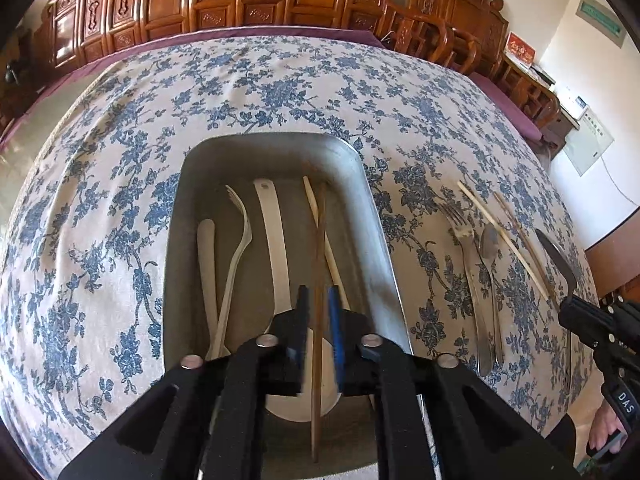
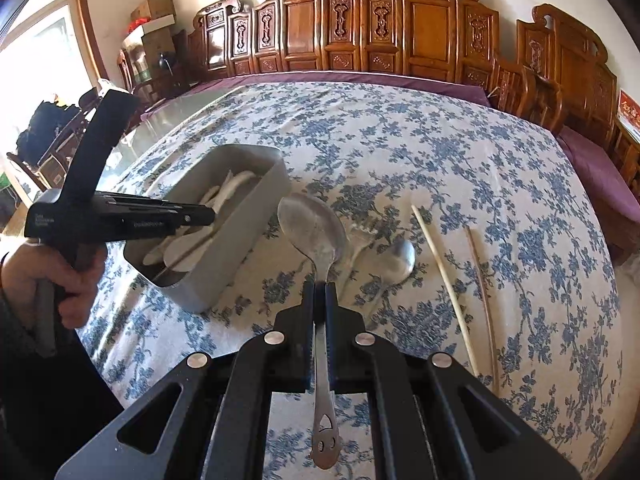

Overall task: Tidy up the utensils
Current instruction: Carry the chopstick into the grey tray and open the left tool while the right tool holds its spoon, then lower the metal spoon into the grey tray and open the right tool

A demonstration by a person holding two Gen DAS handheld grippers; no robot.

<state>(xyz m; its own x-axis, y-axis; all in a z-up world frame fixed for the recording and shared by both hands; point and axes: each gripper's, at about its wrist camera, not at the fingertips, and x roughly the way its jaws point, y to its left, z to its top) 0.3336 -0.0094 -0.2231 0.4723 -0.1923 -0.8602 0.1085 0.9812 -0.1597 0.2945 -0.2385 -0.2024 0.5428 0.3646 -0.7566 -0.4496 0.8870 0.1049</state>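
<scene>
- Left wrist view: the left gripper [image 1: 319, 304] hangs over the metal tray [image 1: 372, 208], which sits on the floral-clothed counter [image 1: 120, 160].
- A dark wooden chopstick [image 1: 319, 280] runs between its two fingers toward twelve o'clock. The jaws stand slightly apart, with a thin gap on either side of the stick, so the pads do not seem to press it.
- Inside the tray lie a white ladle [image 1: 276, 256] just at eleven o'clock of the fingertips, a white fork [image 1: 236, 240] and a white spoon [image 1: 208, 264] further toward ten o'clock, and a pale chopstick [image 1: 324, 236] crossing under the dark one.
- On the cloth at about two o'clock from the tray lie a metal fork [image 1: 466, 256], a small metal spoon [image 1: 490, 256] and two more chopsticks [image 1: 504, 236], side by side.
- Right wrist view: the right gripper [image 2: 320, 288] is pressed together on the neck of a large metal spoon [image 2: 312, 228]. Its bowl points to twelve o'clock and is raised above the cloth, and its handle runs back between the fingers toward six o'clock.
- From this gripper the tray lies at about ten o'clock, with the other gripper reaching into it from nine o'clock, held in a person's hand [image 2: 72, 280].
- The two loose chopsticks lie at about three o'clock of the held spoon.
</scene>
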